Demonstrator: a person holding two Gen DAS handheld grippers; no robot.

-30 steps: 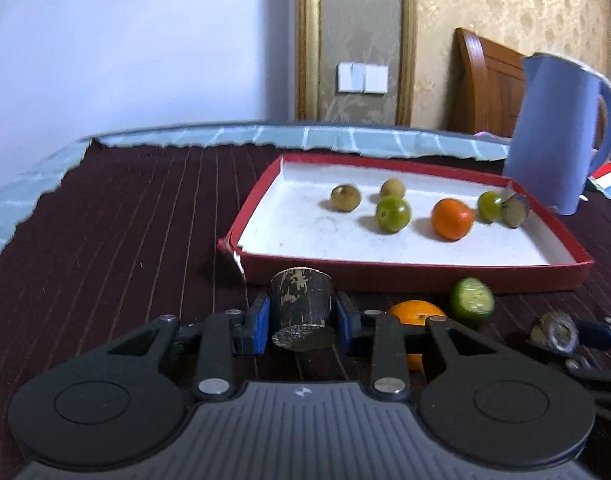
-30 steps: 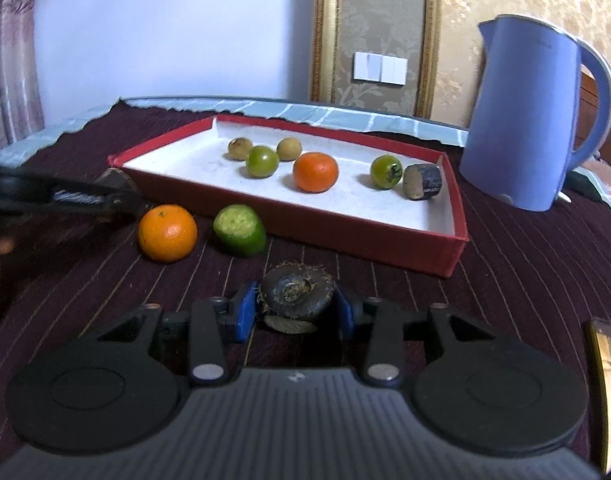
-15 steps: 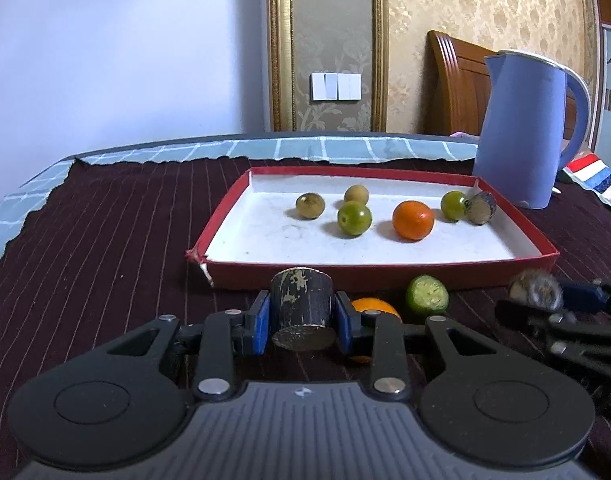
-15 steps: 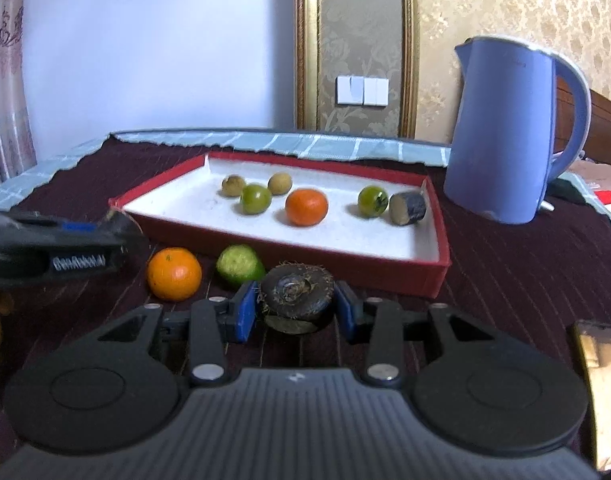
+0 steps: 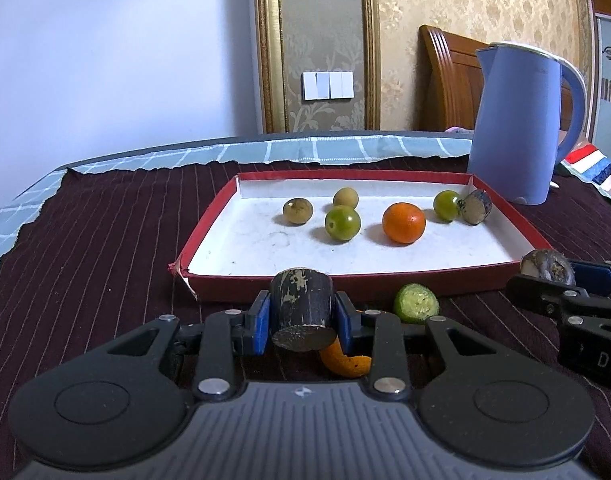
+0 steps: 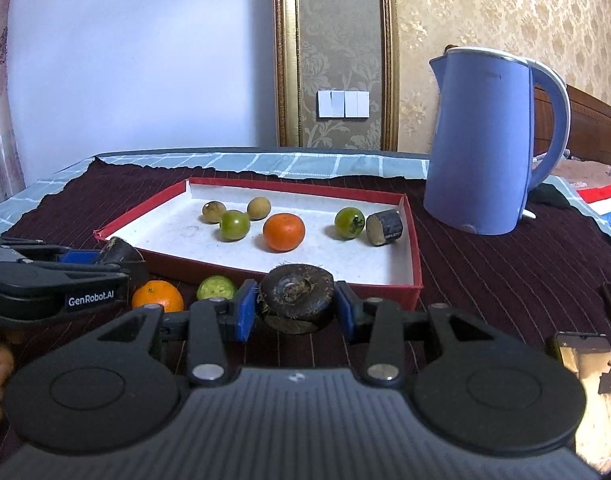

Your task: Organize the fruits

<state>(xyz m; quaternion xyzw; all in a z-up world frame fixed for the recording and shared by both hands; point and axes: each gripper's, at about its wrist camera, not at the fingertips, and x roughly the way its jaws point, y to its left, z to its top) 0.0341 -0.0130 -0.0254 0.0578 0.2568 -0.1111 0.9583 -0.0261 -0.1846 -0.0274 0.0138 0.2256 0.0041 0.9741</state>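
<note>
Left gripper (image 5: 303, 318): jaws narrow, pinching a dark cut cylinder (image 5: 301, 308), axis toward camera, flat end near, before the red tray (image 5: 209, 224)'s near wall; right gripper (image 6: 292, 307): jaws narrow, clamping a dark round husked fruit (image 6: 295, 296), flat face upward, before the same tray.

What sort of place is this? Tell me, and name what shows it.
Most likely a bedroom in a home, used as a makeshift work spot. A carved wooden headboard stands against patterned gold wallpaper, and the red tray of fruit sits on a dark striped cloth over what looks like checked bedding.
</note>
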